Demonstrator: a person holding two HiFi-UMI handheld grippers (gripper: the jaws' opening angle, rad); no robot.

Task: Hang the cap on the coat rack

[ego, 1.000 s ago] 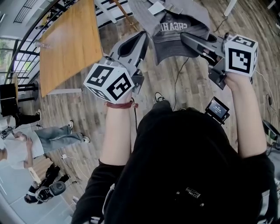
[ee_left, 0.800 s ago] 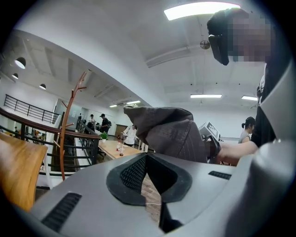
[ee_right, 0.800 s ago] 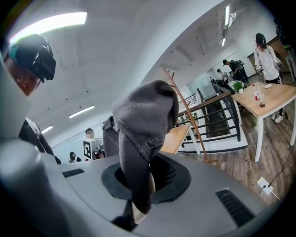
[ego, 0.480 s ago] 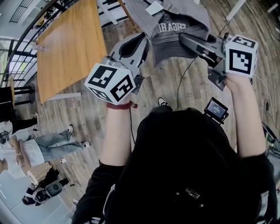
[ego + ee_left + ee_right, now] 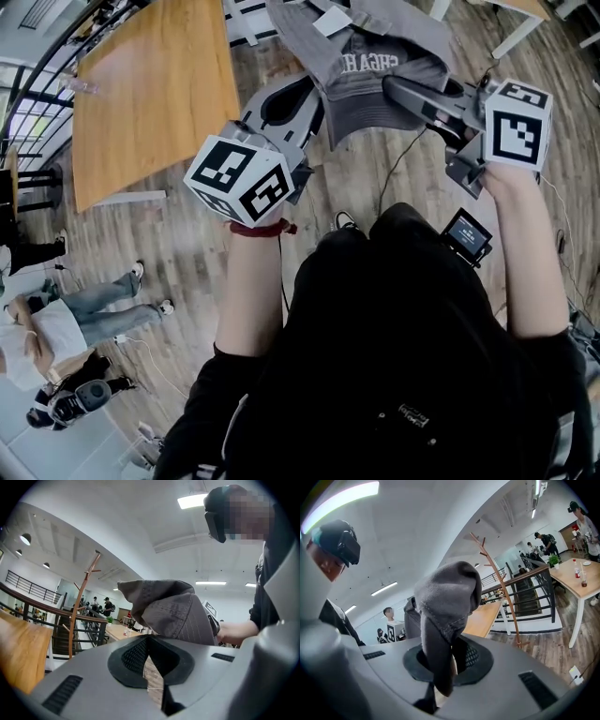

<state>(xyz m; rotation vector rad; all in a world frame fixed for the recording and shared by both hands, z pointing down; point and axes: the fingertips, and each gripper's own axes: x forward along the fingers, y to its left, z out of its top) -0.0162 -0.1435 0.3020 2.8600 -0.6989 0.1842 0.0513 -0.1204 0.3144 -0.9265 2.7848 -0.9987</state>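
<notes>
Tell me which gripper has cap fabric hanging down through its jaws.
The right gripper: a fold of the grey cap hangs between its jaws. The left gripper touches it only at its tips.

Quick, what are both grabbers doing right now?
Left gripper: closed, seemingly pinching the grey fabric cap.
Right gripper: closed on that cap.

grey cap (image 5: 364,94) — between left gripper (image 5: 312,86) and right gripper (image 5: 394,88); touching both

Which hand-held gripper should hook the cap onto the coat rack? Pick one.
Right, probably: the right hand-held gripper clamps the cap deep between its jaws; the left hand-held gripper pinches only its edge.
</notes>
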